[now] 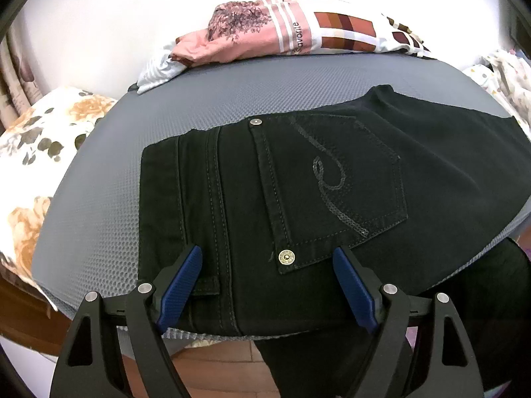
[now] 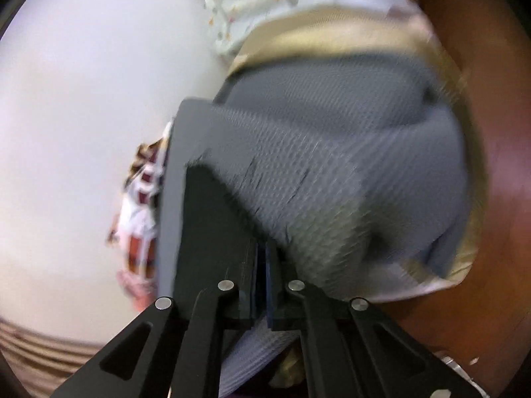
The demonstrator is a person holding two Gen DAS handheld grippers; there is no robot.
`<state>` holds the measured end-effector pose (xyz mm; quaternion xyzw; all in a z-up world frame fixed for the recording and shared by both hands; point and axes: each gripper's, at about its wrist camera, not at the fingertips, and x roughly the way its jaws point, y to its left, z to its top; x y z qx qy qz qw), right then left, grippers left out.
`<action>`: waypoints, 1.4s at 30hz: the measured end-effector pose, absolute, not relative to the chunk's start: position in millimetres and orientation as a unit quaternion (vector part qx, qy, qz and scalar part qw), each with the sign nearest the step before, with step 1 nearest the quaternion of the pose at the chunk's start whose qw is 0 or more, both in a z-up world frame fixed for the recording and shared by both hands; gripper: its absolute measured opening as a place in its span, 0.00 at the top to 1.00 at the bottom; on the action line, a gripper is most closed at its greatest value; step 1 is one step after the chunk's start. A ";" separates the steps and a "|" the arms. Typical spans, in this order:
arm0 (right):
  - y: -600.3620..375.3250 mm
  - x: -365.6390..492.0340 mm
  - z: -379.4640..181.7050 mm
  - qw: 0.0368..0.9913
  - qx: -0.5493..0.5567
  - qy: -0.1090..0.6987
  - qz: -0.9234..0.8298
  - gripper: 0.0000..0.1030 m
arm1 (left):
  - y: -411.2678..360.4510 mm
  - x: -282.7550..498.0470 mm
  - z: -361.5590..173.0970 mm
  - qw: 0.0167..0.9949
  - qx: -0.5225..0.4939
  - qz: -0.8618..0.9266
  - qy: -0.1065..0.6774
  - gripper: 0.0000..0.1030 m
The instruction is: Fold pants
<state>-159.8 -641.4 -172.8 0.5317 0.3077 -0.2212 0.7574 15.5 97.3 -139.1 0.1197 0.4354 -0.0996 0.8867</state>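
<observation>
Black jeans point(image 1: 298, 182) lie flat on a grey mesh mat point(image 1: 186, 106), back pocket up, waistband toward the left; one leg hangs off the near edge to the floor. My left gripper point(image 1: 267, 258) is open, its blue pads point(image 1: 181, 285) spread just above the jeans near the pocket rivet. In the blurred right wrist view, my right gripper point(image 2: 262, 255) is shut on a black frayed edge of the jeans point(image 2: 212, 225), holding it over the grey mat point(image 2: 332, 152).
A folded pink and patterned cloth pile point(image 1: 282, 30) lies at the mat's far edge. A floral pillow point(image 1: 43, 139) sits to the left. White dotted bedding point(image 2: 282, 3) lies at the right. Wooden floor point(image 1: 225, 364) shows below the near edge.
</observation>
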 end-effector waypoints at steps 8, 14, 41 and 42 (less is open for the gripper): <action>-548.1 -78.8 -89.8 0.852 0.425 0.305 -0.002 0.87 | 106.2 9.0 -96.9 0.916 0.078 -0.083 0.386 0.21; -356.5 39.4 -68.0 0.843 0.257 0.409 0.238 0.68 | 128.5 5.0 -66.6 0.926 0.021 -0.035 0.376 0.20; -158.1 224.3 -155.7 0.823 -0.054 0.497 0.271 0.94 | 192.8 20.0 -120.9 0.888 -0.036 0.035 0.458 0.18; -161.1 225.5 -157.4 0.824 -0.042 0.496 0.271 0.94 | 194.2 19.9 -120.3 0.888 -0.038 0.035 0.457 0.18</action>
